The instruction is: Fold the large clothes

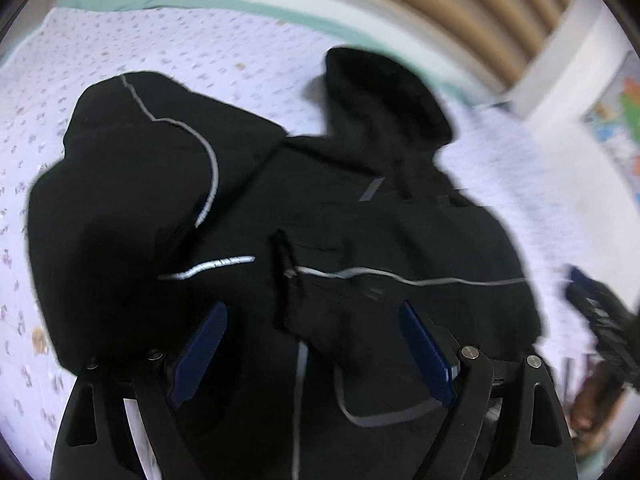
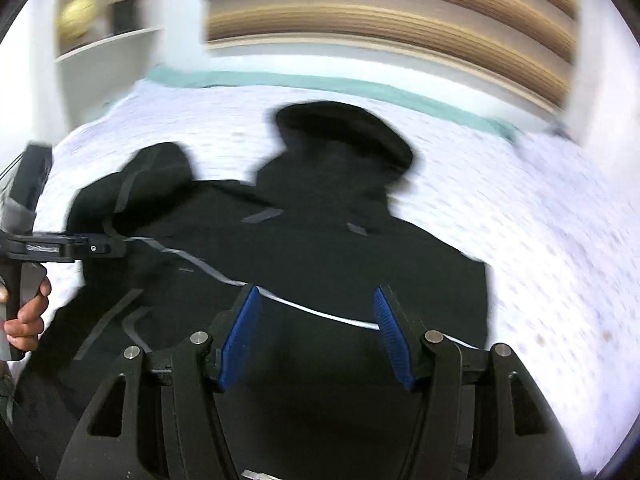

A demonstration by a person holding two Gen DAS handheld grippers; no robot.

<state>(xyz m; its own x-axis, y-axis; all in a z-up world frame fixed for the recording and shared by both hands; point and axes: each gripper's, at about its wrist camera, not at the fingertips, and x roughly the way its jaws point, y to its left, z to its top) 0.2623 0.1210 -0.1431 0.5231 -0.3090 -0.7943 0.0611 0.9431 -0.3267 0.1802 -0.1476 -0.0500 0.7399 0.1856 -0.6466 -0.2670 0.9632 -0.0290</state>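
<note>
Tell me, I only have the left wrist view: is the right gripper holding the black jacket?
Observer: No. The right gripper hangs over the jacket, jaws apart, pinching no cloth.
Operator: What does that side show of my left gripper?
Observer: The left gripper pokes in from the frame's left edge, and a hand grips its handle.
Operator: Anything beyond the bed?
Observer: A white shelf holding a yellow ball, far left.
</note>
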